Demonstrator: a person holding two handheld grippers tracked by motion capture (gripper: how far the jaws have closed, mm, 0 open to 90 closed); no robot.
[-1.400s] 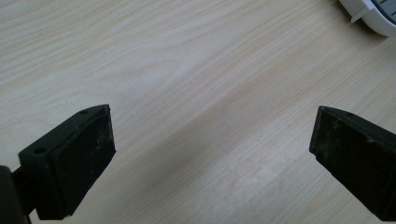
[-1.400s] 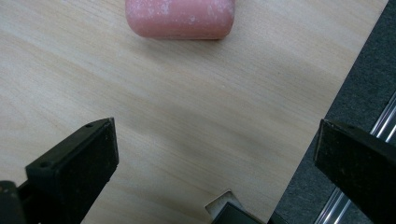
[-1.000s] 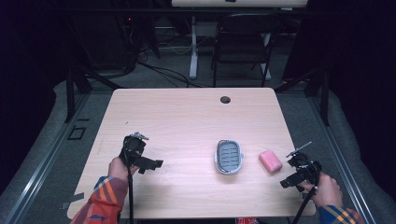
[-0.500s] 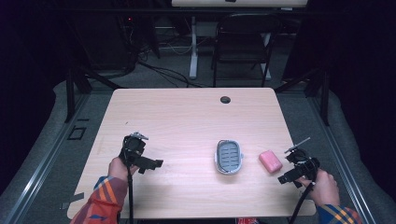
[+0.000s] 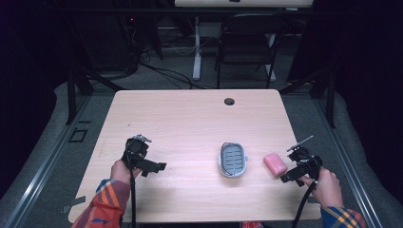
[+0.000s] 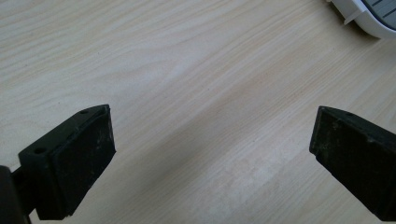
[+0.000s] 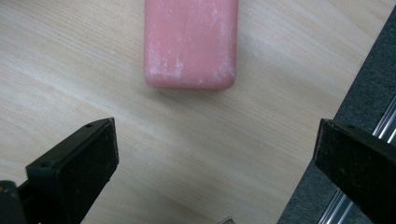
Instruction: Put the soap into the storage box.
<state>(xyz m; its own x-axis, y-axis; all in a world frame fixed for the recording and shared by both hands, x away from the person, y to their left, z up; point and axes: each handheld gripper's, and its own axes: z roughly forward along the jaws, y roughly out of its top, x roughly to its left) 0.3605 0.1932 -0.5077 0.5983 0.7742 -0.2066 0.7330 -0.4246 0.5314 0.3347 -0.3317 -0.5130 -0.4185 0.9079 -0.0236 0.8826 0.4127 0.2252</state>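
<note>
Since the earlier frames the right gripper (image 5: 291, 175) has edged in toward the soap (image 5: 275, 164), while the left gripper (image 5: 153, 167) has kept its place at the lower left of the table (image 5: 190, 118). Both stand wide, with nothing between their jaws.

In the right gripper view the two black jaws rise from the bottom corners and the soap (image 7: 190, 43) lies ahead of them at top centre, apart from both, its near short end facing the gap. One jaw hangs over the wood, the other over the dark floor past the table edge. In the high view the soap sits at the lower right, just beside the right gripper, with the dish (image 5: 233, 159) near it toward the middle.

The left gripper view has bare wood between the jaws and a corner of the dish (image 6: 369, 18) at upper right.

That pink bar looks stiff, fairly light and dry, with a chalky white bloom on top and rounded edges. It would likely slip if pinched near a corner, and hard pressure might dent it. The best hold seems to be across its narrow width, on the two long flat sides near mid-length, squeezed gently.
</note>
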